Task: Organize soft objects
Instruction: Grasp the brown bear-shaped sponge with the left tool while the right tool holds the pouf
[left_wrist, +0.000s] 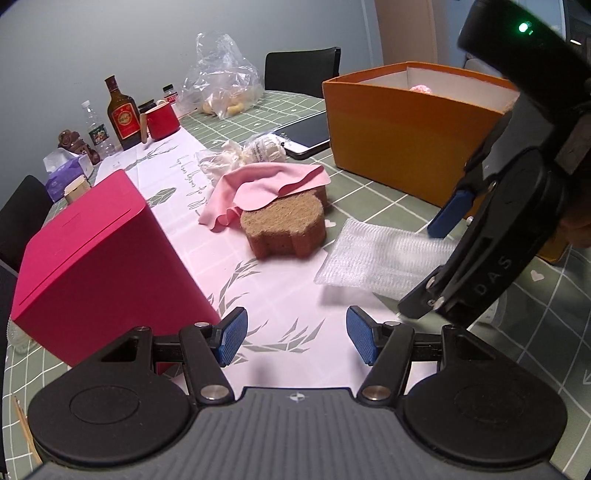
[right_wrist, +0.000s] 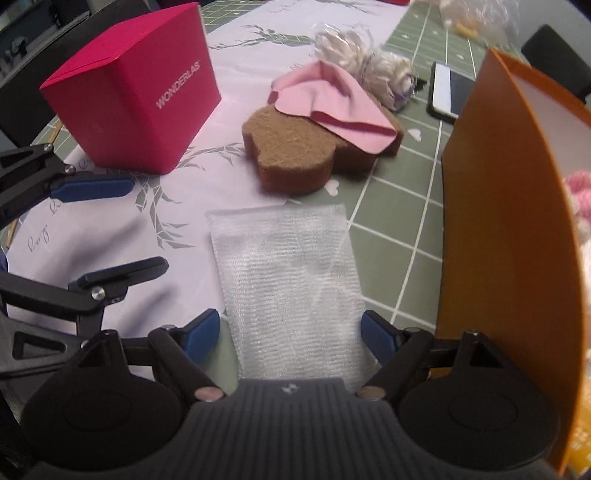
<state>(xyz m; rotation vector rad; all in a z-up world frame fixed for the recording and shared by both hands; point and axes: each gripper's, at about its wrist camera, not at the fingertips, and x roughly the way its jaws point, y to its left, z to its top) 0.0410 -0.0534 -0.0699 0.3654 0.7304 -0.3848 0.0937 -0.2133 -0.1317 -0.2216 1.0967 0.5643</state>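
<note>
A white mesh cloth lies flat on the table beside the orange box; it also shows in the left wrist view. My right gripper is open, its fingers on either side of the cloth's near end; in the left wrist view it hangs over the cloth. A brown fibre pad carries a pink cloth. A bagged white yarn bundle lies behind them. My left gripper is open and empty over the white runner. Something pink lies inside the orange box.
A magenta cube box stands at the left. A dark tablet lies by the orange box. Bottles, a red mug, a tissue box and a plastic bag stand at the far end. Black chairs surround the table.
</note>
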